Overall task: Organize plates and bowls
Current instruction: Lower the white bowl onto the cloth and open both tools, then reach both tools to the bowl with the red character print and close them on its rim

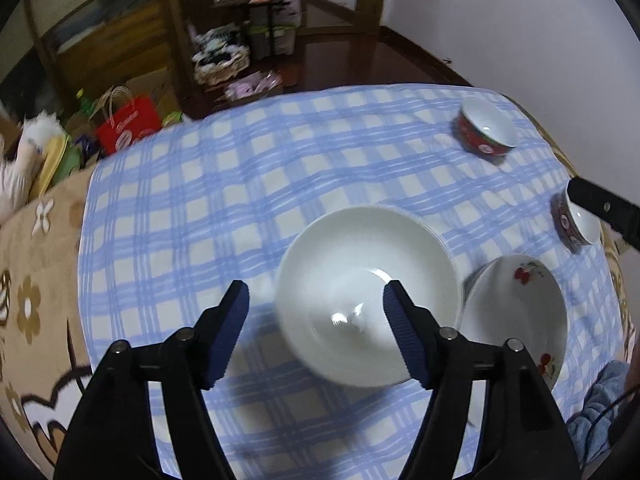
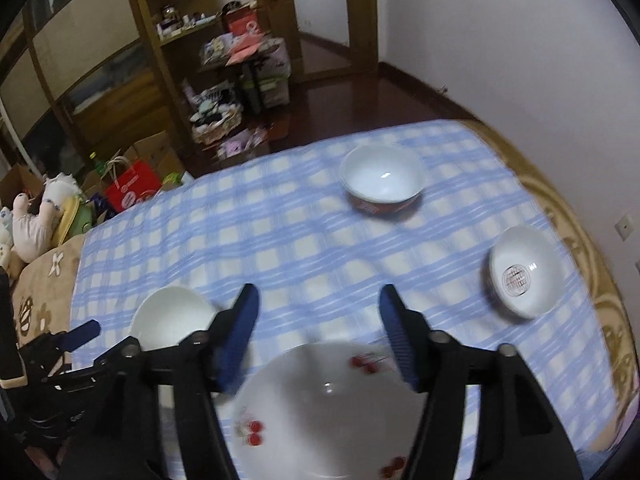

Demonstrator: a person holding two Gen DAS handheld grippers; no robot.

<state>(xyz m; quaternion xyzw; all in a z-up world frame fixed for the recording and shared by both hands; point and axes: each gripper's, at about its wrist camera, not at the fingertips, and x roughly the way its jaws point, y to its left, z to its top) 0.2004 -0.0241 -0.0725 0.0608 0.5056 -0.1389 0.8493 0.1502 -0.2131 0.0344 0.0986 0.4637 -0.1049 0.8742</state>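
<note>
A plain white bowl (image 1: 366,296) sits on the blue checked tablecloth (image 1: 200,208). My left gripper (image 1: 316,300) is open just above its near left rim, holding nothing. A white bowl with cherry prints (image 1: 516,312) stands right of it, touching or nearly so. In the right wrist view my right gripper (image 2: 318,304) is open and empty above the cherry bowl (image 2: 328,412); the plain white bowl (image 2: 172,316) is at the left. A small red-sided bowl (image 2: 382,184) (image 1: 486,132) stands far back. Another small bowl (image 2: 524,272) (image 1: 576,222) is at the right.
The table edge with a beige flowered cover (image 1: 36,280) runs along the left. Beyond the table are wooden shelves (image 2: 132,60), a red paper bag (image 2: 134,190), boxes, soft toys (image 2: 36,216) and a dark wooden floor. A white wall (image 2: 520,40) is at the right.
</note>
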